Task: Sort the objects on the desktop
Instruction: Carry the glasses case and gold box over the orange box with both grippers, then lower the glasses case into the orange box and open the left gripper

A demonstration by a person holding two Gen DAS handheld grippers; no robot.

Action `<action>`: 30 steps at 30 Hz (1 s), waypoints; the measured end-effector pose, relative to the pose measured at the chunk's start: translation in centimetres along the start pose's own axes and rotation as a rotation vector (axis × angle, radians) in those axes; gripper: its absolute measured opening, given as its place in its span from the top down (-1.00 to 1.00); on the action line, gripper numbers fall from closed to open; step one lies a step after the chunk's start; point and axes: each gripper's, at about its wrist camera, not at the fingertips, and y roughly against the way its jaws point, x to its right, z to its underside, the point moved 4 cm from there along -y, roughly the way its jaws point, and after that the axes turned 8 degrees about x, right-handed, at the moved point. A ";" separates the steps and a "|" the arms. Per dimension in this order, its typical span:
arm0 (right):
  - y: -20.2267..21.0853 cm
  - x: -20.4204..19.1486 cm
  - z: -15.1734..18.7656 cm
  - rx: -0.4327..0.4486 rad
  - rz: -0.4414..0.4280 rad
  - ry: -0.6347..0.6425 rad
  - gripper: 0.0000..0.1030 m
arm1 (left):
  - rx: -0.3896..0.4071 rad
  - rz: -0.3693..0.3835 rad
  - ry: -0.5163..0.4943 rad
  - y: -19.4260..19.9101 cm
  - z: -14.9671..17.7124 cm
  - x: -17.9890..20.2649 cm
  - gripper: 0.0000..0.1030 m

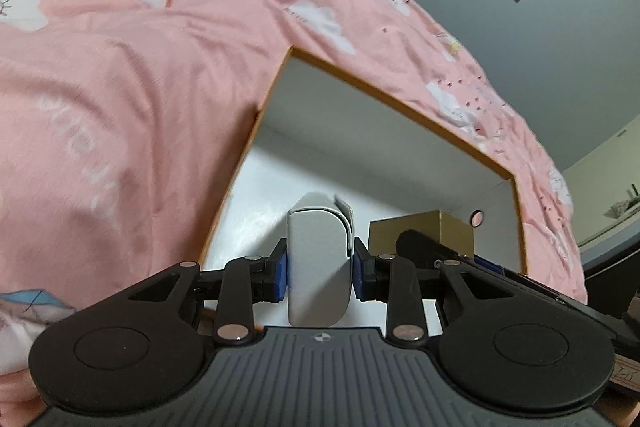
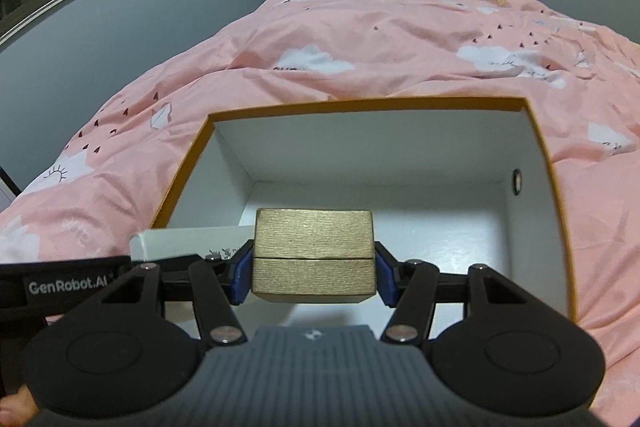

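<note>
Two grippers, two loads, both over the open storage box (image 2: 560, 195) sitting on the pink bedspread (image 2: 360, 39).

Nearest you, the left gripper (image 1: 320, 271) clamps a grey-white case (image 1: 318, 251) between its blue pads (image 1: 281, 273). The case's long axis runs away from you along the fingers, its rounded, lidded end pointing far into the box. It hangs over the box's near-left part, clear of the white floor as far as you can tell.

To its right, just beside it, your right gripper (image 2: 314, 273) squeezes a gold box (image 2: 314, 253) by its left and right ends. Its long axis lies crosswise, left to right, seam level, broad face toward you. It hovers above the near middle of the floor.

Both loads sit inside the rim's outline, so my read is that what remains is lowering and letting go. The gold box looks nearer open floor; the far half of the storage box is bare.
</note>
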 end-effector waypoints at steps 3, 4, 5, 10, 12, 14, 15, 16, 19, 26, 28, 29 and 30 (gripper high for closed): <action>-0.4 -0.1 0.3 -0.021 -0.021 -0.019 -0.18 | -0.028 -0.010 0.024 -0.1 0.0 -0.6 0.30; -0.6 -0.2 0.4 -0.027 -0.027 -0.025 -0.18 | -0.035 -0.010 0.035 -0.1 0.0 -0.9 0.30; -0.7 -0.3 0.6 -0.034 -0.034 -0.033 -0.18 | -0.038 -0.013 0.039 -0.1 0.0 -1.0 0.29; -1.5 -0.6 1.1 -0.056 -0.032 -0.034 -0.18 | -0.084 -0.081 0.052 -0.7 -0.2 -1.7 0.08; -2.0 -0.4 1.3 -0.071 -0.033 -0.045 -0.18 | -0.101 -0.077 0.074 -1.0 -0.3 -2.1 0.06; -2.3 -0.4 1.5 -0.086 -0.043 -0.064 -0.18 | -0.117 -0.065 0.088 -1.3 -0.4 -2.4 0.06; -2.4 -0.4 1.6 -0.091 -0.046 -0.066 -0.18 | -0.121 -0.063 0.086 -1.4 -0.4 -2.4 0.06; -2.5 -0.4 1.6 -0.094 -0.044 -0.065 -0.18 | -0.123 -0.064 0.083 -1.4 -0.5 -2.4 0.06; -2.9 -0.4 1.8 -0.103 -0.042 -0.070 -0.18 | -0.133 -0.069 0.070 -1.5 -0.4 -2.3 0.04; -3.4 -0.6 1.9 -0.102 -0.031 -0.054 -0.18 | -0.164 -0.070 0.048 -1.4 -0.3 -2.0 -0.01; -3.4 -0.5 1.9 -0.103 -0.031 -0.056 -0.18 | -0.162 -0.072 0.036 -1.2 -0.2 -1.8 -0.02; -3.4 -0.4 1.9 -0.103 -0.030 -0.056 -0.18 | -0.159 -0.072 0.031 -1.1 -0.3 -1.8 -0.04; -3.4 -0.4 2.0 -0.103 -0.030 -0.056 -0.18 | -0.155 -0.070 0.025 -0.9 -0.3 -1.7 -0.11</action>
